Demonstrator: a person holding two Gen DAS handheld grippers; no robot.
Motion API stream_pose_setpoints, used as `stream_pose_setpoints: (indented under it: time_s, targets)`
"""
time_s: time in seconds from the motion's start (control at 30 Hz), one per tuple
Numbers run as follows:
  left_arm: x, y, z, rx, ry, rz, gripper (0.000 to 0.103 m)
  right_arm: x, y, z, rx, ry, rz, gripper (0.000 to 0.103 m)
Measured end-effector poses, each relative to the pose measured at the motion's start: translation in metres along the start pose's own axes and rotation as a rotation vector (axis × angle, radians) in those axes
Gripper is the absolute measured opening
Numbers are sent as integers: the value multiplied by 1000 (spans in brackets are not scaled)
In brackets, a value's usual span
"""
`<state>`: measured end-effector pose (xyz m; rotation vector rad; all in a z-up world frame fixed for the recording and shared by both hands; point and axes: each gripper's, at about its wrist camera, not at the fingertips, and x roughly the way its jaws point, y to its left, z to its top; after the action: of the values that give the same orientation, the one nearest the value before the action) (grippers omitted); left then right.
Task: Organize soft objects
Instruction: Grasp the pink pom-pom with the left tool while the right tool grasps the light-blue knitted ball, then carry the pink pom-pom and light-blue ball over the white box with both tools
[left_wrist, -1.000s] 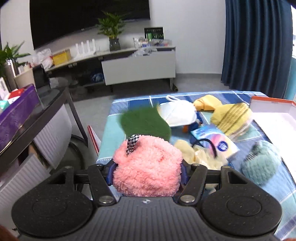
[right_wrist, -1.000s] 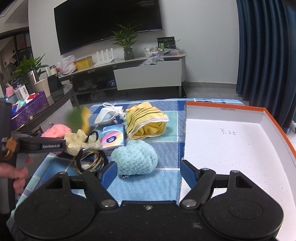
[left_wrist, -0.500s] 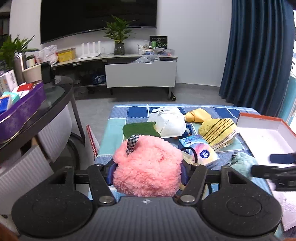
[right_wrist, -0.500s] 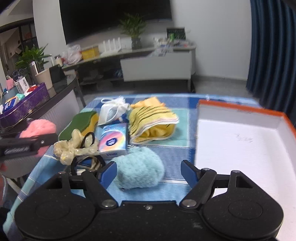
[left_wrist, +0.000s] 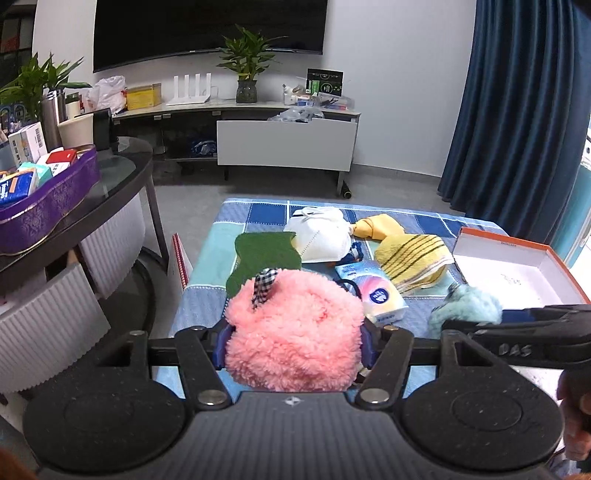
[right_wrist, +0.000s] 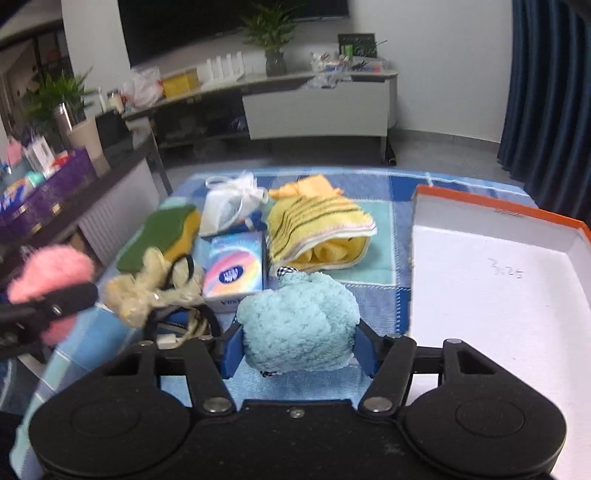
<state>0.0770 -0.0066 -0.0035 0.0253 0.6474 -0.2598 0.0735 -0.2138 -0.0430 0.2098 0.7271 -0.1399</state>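
Left station: I hold the left gripper (left_wrist: 293, 341) with its jaws clamped on the pink plush ball (left_wrist: 291, 332). The blue pads press into both flanks of the ball, and it is raised clear of the checked blue cloth (left_wrist: 255, 214). A checked fabric tab stands on top of the ball.

Cloth, left to right:
1. Green sponge (left_wrist: 264, 258), flat, at the left edge; its underside is yellow.
2. White face mask (left_wrist: 319, 236), touching the sponge's far right corner.
3. Cream hair ties and black bands (right_wrist: 155, 284), bunched nearer than the sponge.
4. Rainbow tissue pack (right_wrist: 234, 267), just right of the hair ties.
5. Yellow striped towel (right_wrist: 319, 229), folded, right of the tissue pack, with a plain yellow cloth (left_wrist: 376, 225) beyond it.

Right station: I hold the right gripper (right_wrist: 297, 349) with its jaws closing. The light blue plush ball (right_wrist: 299, 325) sits between the blue pads, and both pads meet its flanks. I cannot tell whether this ball rests on the cloth.

Far right: the orange-rimmed white box (right_wrist: 495, 212) stands open on the cloth, just right of the blue ball.
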Motion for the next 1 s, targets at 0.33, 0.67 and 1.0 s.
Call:
stream_pose_setpoints:
  time_s: [0.33,0.67,1.0]
  targets:
    - [-22,-26,-4,20,-8,4,63,-57,-5,-2,-3,-62,18,72]
    - [-37,-48,-9,18,-10,-3,63,-96,-16,-17,11,-105,3,73]
    - [-48,-72,-7,32,-30,-21,63,-122,-37,-24,30,-133,-31,73]
